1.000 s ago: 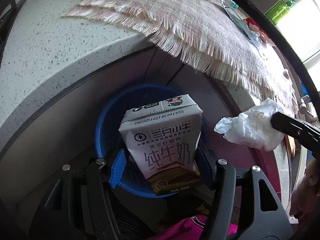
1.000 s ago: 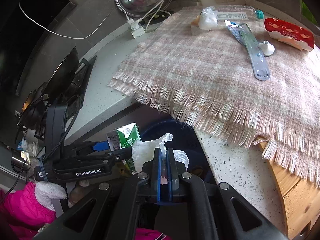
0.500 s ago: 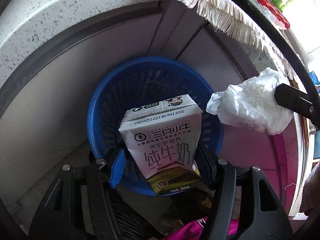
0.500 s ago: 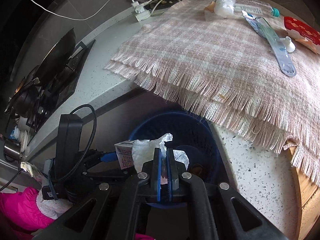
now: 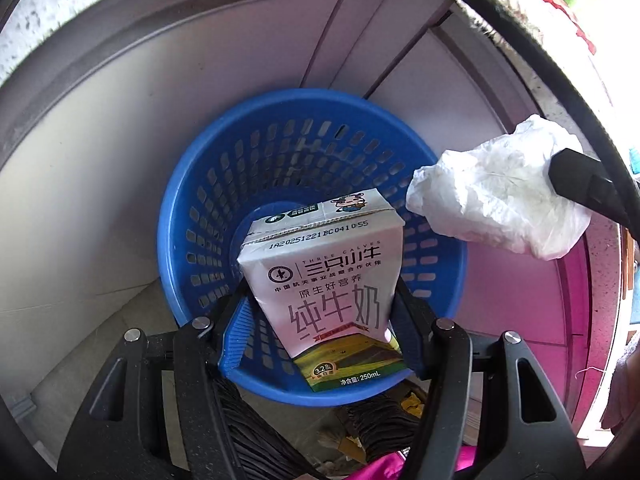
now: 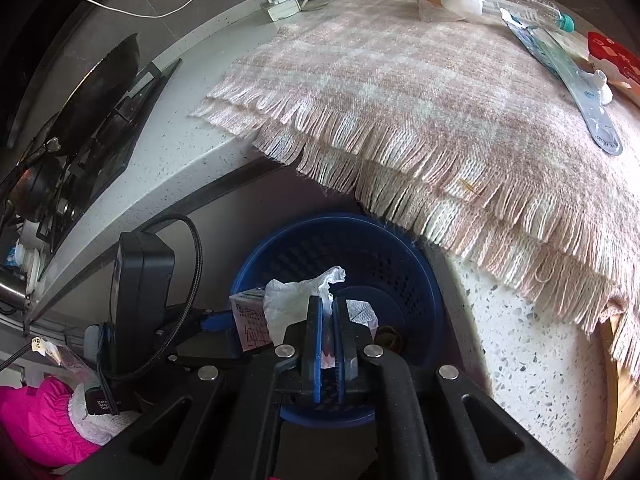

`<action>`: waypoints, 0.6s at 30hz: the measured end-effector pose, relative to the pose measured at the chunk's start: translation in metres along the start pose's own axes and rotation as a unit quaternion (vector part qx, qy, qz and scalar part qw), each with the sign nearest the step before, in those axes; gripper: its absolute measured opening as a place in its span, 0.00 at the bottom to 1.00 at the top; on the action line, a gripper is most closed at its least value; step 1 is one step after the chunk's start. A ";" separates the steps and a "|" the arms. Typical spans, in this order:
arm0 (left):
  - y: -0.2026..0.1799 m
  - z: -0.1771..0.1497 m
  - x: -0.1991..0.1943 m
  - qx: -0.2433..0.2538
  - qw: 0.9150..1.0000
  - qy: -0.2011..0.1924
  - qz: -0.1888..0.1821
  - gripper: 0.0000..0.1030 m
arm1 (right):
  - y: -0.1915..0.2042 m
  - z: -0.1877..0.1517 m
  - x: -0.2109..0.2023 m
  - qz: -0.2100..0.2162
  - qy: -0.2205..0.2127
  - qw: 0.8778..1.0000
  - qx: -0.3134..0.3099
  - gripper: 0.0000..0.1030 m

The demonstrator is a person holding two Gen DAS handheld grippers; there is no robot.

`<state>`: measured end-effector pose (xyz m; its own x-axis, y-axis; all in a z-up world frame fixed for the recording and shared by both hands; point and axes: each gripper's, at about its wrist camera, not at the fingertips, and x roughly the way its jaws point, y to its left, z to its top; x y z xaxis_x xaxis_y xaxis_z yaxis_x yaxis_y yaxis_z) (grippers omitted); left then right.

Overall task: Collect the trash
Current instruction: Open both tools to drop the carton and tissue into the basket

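My left gripper (image 5: 320,300) is shut on a white milk carton (image 5: 328,276) and holds it over the mouth of a blue perforated basket (image 5: 248,168) on the floor. My right gripper (image 6: 326,304) is shut on a crumpled white plastic bag (image 6: 288,300), also above the basket (image 6: 360,248). In the left wrist view the bag (image 5: 496,204) hangs at the basket's right rim, held by the right gripper's black finger (image 5: 580,180). The carton (image 6: 250,322) shows left of the bag in the right wrist view.
A pink plaid fringed cloth (image 6: 420,92) covers the speckled counter (image 6: 520,340) above the basket and carries a plastic bottle (image 6: 528,4), a red packet (image 6: 612,56) and a clear strip (image 6: 580,88). A stove (image 6: 100,120) lies left. Grey cabinet doors (image 5: 200,80) stand behind the basket.
Both grippers have come lower and closer over the basket, still holding the carton and the bag. The basket's inside now fills more of the left wrist view.
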<state>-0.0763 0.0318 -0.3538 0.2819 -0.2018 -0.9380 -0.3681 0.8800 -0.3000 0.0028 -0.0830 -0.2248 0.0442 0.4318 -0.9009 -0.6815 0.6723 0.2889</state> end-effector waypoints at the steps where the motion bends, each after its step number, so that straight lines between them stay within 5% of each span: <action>1: 0.000 0.000 0.001 0.000 1.000 0.001 0.000 0.62 | 0.001 0.001 0.002 0.000 0.001 1.000 -0.002 0.03; 6: 0.001 0.003 0.000 -0.002 1.000 -0.001 -0.002 0.62 | 0.007 0.006 0.007 -0.004 0.003 1.000 -0.009 0.07; 10: 0.002 0.007 0.001 -0.010 1.000 0.007 -0.004 0.63 | 0.008 0.010 0.005 -0.002 -0.003 1.000 -0.009 0.24; 18: 0.004 0.012 0.001 -0.015 1.000 0.014 -0.005 0.68 | 0.009 0.015 -0.001 0.004 -0.012 1.000 -0.010 0.31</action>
<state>-0.0668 0.0399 -0.3539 0.2607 -0.2224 -0.9394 -0.3919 0.8649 -0.3135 0.0074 -0.0685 -0.2163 0.0558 0.4512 -0.8907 -0.6964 0.6568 0.2891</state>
